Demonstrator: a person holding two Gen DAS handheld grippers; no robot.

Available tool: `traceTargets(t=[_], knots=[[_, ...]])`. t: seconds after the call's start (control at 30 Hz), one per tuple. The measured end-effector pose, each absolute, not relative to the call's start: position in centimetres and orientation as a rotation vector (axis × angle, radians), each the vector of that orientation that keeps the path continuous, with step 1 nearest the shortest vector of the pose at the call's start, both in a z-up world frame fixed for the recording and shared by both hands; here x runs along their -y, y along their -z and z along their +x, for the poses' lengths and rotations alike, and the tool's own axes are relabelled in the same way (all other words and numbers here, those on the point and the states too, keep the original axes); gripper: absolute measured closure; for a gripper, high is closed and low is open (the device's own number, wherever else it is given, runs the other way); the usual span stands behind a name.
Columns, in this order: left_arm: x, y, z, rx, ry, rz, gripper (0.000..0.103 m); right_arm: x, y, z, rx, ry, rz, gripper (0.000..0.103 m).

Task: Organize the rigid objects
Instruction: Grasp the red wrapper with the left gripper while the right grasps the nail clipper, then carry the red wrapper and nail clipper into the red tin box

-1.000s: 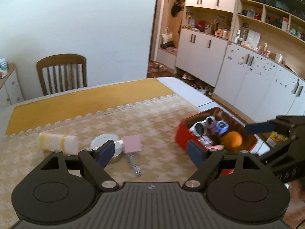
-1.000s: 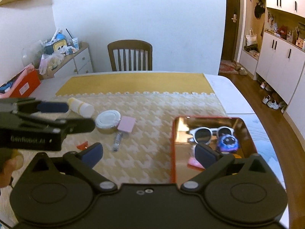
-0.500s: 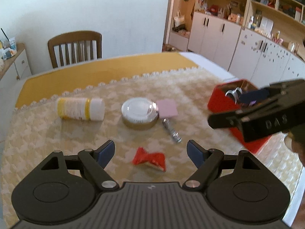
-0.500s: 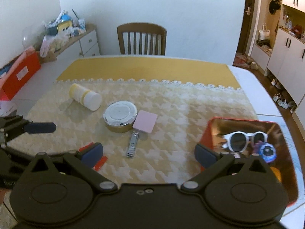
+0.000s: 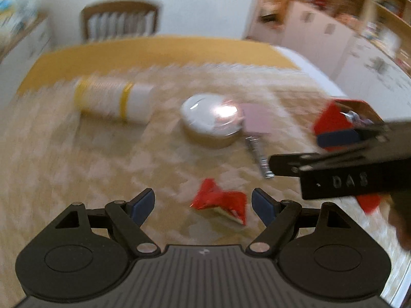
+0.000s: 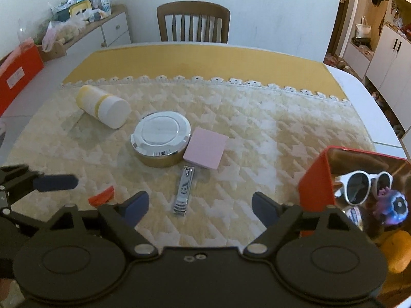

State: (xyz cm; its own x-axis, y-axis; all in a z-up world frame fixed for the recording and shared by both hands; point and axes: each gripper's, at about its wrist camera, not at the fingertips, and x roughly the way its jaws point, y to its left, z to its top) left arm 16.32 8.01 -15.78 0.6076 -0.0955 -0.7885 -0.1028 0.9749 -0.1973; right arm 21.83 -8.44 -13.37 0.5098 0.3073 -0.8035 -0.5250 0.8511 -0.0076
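A table (image 6: 359,107) fills both views, its near half under a cream quilted cloth (image 6: 257,133) with a scalloped hem, a yellow cloth (image 6: 205,61) beyond it toward twelve o'clock, where a wooden chair (image 6: 193,21) stands against a white wall. White cabinets (image 6: 390,56) line the room at two o'clock and a cluttered sideboard (image 6: 102,29) sits at ten. On the quilt, a red box (image 6: 314,182) at four o'clock holds white sunglasses (image 6: 363,186), a small purple toy (image 6: 393,204) and something orange that the right gripper's body half hides. A yellow and white bottle (image 6: 102,106) lies on its side at ten o'clock; a round silver tin (image 6: 161,138) sits centre, touching a pink pad (image 6: 206,147), with nail clippers (image 6: 183,191) just below. A crumpled red wrapper (image 5: 221,201) lies nearest. The left wrist view is smeared by motion, so the wrapper appears to sit just ahead of the left gripper (image 5: 204,204), between its wide, empty jaws. The right gripper (image 6: 196,206) has just been closing a little; its jaws stand wide around the clippers' near end, apparently not touching them. Bare quilt lies open between the tin and the box; the table edge runs close past the box at three o'clock.
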Motion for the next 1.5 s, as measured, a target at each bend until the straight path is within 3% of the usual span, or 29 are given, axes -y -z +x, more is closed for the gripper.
traceTargets(t=[0.23, 0.37, 0.53, 0.6, 0.67, 0.93, 1.2, 1.23, 1.5], knots=[[-8.0, 15.9, 16.8, -0.964, -0.049, -0.365, 0.022, 7.0, 14.4, 23.6, -0.934, -0.515, -0.278, 0.032], [-7.7, 15.9, 17.1, -0.963, -0.069, -0.390, 0.037, 6.2, 15.1, 24.2, -0.948, -0.516, -0.287, 0.045], [-7.5, 16.0, 17.5, -0.957, -0.085, -0.384, 0.043, 5.6, 15.7, 24.5, -0.955, -0.496, -0.303, 0.057], [-7.6, 16.1, 17.6, -0.953, -0.091, -0.388, 0.051, 5.5, 15.7, 24.4, -0.947, -0.496, -0.308, 0.058], [-7.7, 16.1, 17.6, -0.947, -0.095, -0.384, 0.064, 5.3, 15.6, 24.3, -0.939, -0.499, -0.317, 0.065], [-8.4, 16.2, 17.2, -0.933, -0.093, -0.426, 0.071, 5.7, 15.6, 23.6, -0.936, -0.503, -0.306, 0.090], [-8.4, 16.0, 16.9, -0.925, -0.086, -0.428, 0.075, 7.3, 15.2, 22.5, -0.929, -0.503, -0.280, 0.093], [-8.3, 15.9, 16.8, -0.924, -0.087, -0.427, 0.082, 7.6, 15.0, 22.3, -0.926, -0.503, -0.276, 0.093], [-7.8, 15.2, 16.1, -0.917, -0.071, -0.419, 0.082, 10.3, 12.6, 20.0, -0.912, -0.508, -0.220, 0.093]])
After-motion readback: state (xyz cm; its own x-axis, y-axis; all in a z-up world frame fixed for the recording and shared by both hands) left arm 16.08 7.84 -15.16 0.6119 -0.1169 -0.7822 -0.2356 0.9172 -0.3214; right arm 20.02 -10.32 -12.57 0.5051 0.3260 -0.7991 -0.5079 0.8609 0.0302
